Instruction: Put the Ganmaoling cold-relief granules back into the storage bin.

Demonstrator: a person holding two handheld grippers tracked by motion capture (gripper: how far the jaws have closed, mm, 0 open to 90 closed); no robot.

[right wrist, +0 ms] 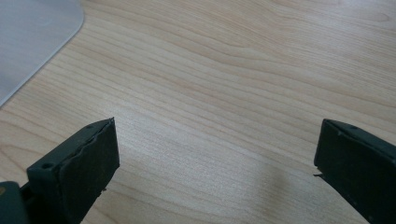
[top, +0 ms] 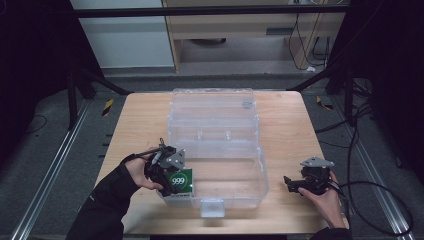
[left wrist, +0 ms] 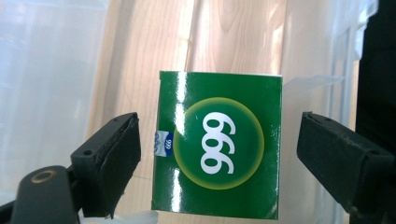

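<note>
The left claw (left wrist: 218, 154) stands with its jaws apart, a visible gap on each side of the green box (left wrist: 218, 144) that sits between them; neither pad presses on the box's edges in the left gripper view. The box shows its glossy green face with a yellow-ringed circle and white "999" (turned sideways as that camera sees it). Behind the box, seen past the jaws, lie pale wood and the cloudy clear walls of a plastic container.

From the high view, the left claw (top: 172, 181) hovers at the near left corner of the clear container (top: 250, 187), and the green box (top: 181, 182) sits right at the claw's tips, just inside or against that corner wall (which of the two I cannot tell). The person's left hand (top: 137, 172) grips the tool from the side away from the container, a dark sleeve trailing back toward the tabletop's near edge.

Beyond the claw, the container's lid (top: 212, 107) lies open and flat on the far side, hinged to the base.

The right claw (right wrist: 215, 161) is also wide apart with nothing between its jaws, only bare tabletop (right wrist: 233, 70) ahead. In the high view it (top: 290, 183) rests well apart from the left one, beyond the container's other end, held by the right hand (top: 327, 197) and pointing toward the container.
</note>
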